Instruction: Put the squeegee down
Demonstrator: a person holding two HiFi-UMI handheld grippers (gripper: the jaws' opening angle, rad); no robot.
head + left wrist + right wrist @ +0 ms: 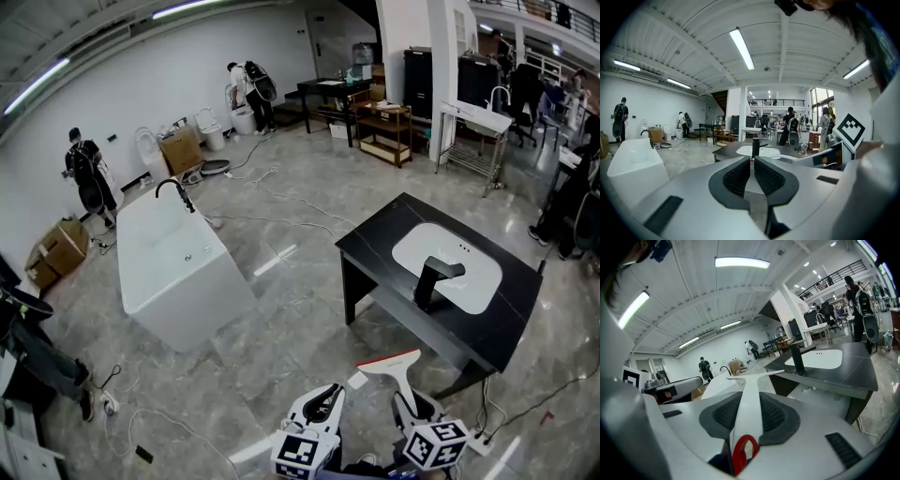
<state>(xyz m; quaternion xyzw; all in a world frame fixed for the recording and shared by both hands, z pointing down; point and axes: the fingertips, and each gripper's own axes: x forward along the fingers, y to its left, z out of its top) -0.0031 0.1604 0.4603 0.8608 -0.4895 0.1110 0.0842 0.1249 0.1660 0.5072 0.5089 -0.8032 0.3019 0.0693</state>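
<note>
Two grippers sit at the near edge of the head view, side by side above the grey floor (281,309). Your left gripper (325,400) is closed: in its own view the left gripper's (752,162) dark pads stand almost together with only a sliver between them, and nothing is in it. Your right gripper (406,405) is clamped on the squeegee (392,367). In the right gripper view the pads of that gripper (749,397) press on both sides of the white handle of the squeegee (748,418), whose red hanging loop sticks out at the near end.

From your right gripper the handle runs away from you to the crossways blade with its red edge. The blade hangs in the air over the floor, just short of the near left side of the black desk (511,314) and apart from it. Set in the desk are a white sink (469,277) and a black faucet (433,279). Farther left stands a white bathtub (173,267). Against the far wall, a few people (86,173) stand well apart from you.
</note>
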